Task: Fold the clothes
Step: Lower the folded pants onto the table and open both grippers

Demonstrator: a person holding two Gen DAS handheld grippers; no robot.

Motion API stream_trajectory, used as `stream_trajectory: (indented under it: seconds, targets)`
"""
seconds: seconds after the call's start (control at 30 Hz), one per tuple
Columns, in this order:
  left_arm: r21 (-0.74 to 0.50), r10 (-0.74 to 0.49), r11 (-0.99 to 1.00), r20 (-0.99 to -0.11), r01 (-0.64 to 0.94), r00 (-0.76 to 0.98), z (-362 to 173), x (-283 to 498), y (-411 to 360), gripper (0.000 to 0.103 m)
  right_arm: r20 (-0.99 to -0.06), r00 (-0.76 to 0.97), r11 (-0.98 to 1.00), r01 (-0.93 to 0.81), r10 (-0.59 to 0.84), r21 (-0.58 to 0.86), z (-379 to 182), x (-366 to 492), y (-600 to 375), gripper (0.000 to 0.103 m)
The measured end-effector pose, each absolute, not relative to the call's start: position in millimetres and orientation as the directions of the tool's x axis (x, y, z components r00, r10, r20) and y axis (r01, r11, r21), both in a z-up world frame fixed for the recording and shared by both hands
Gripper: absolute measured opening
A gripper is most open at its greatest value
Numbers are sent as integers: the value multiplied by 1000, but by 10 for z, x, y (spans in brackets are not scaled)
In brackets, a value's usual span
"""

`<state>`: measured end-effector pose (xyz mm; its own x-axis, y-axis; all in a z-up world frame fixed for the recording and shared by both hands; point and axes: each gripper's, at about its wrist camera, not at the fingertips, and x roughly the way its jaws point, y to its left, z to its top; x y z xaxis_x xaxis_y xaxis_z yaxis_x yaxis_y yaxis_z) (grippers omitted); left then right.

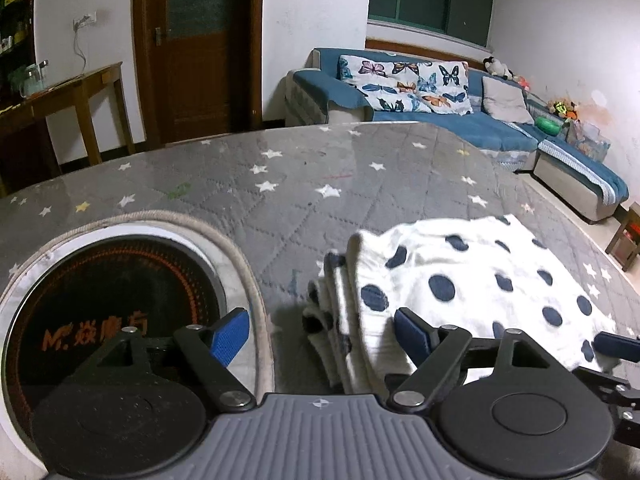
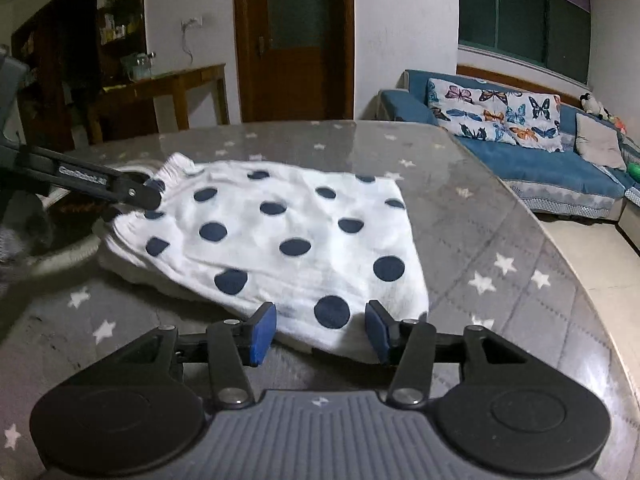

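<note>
A white garment with dark blue dots lies folded on the grey star-patterned table. In the left wrist view the garment lies ahead and to the right, its layered waistband end between the fingers. My left gripper is open, its blue pads either side of that end. It also shows in the right wrist view at the garment's far left end. My right gripper is open, its pads either side of the garment's near edge. A right fingertip shows in the left wrist view.
A round black cooktop with a pale rim is set into the table, left of the garment. Beyond the table stand a blue sofa with butterfly cushions, a wooden side table and a brown door.
</note>
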<state>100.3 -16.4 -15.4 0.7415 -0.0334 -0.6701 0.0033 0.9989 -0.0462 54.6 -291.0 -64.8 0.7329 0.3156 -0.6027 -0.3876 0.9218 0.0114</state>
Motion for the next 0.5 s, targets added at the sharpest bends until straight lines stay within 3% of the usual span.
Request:
stream_trajectory:
  seconds: [0.07,0.13,0.37,0.5]
  targets:
    - [-46,-34,999,-670,5,742,-168,958,-154,82,-595,740,921,-389,312,-1,-646,508,-2894,53]
    - [-47,-36,999,-668,6,743,-175,916,-145,83,-578,751,920,-391,319,0,-609,456,-2894,63]
    - [-42,-30,999,-660,2,751,-176,838,-145,86,-585,744,923,-385,323,20,-689,414,-2932,65]
    - [-39,-33,999,-645,10,763,-136,751,-146,92,-560,756,917,-397,339,18,-630,330,-2917,77]
